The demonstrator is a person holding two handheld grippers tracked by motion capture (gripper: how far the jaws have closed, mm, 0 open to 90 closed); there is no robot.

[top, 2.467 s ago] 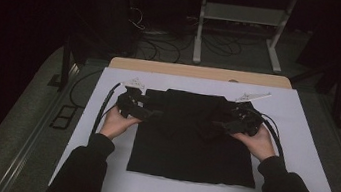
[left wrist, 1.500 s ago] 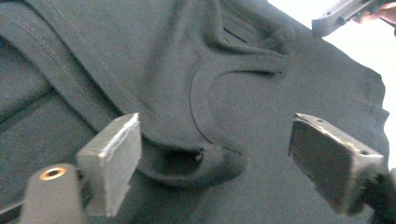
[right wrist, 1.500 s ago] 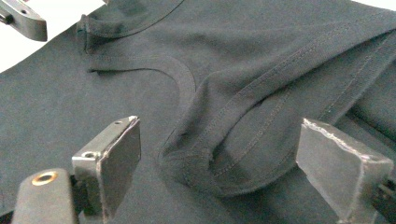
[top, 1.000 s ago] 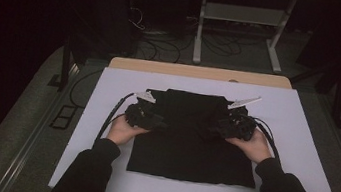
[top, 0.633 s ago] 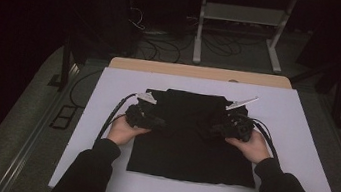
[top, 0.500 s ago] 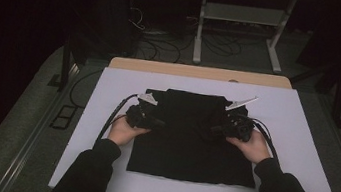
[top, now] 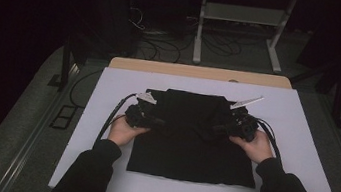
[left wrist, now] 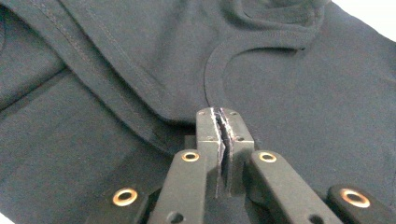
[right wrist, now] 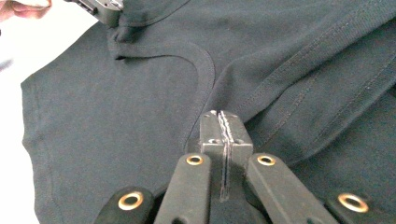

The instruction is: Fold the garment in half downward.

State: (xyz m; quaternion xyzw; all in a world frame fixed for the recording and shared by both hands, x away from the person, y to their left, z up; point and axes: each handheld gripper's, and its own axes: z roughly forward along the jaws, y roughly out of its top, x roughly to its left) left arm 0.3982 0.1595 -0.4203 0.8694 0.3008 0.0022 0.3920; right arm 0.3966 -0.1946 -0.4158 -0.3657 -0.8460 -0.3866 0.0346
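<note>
A black T-shirt (top: pixel 192 144) lies flat on the white table cover (top: pixel 305 125), its top part folded over toward me. My left gripper (top: pixel 157 122) is shut on the folded edge at the shirt's left side, and my right gripper (top: pixel 219 129) is shut on the fold at its right. In the left gripper view the shut jaws of the left gripper (left wrist: pixel 219 114) pinch cloth just below the neckband (left wrist: pixel 210 79). In the right gripper view the right gripper (right wrist: pixel 223 116) pinches a hemmed fold of the shirt (right wrist: pixel 116 116), and the left gripper (right wrist: pixel 105 9) holds bunched cloth far off.
A wooden table edge (top: pixel 202 72) shows beyond the white cover. Behind it stand a white shelf frame (top: pixel 243 15) and loose cables (top: pixel 166 40) on the floor. A dark post (top: pixel 66 61) stands off the table's left side.
Both grippers have moved inward and toward me, carrying the shirt's upper edge with them, so the fold lies lower on the shirt. They stay shut on the cloth.
</note>
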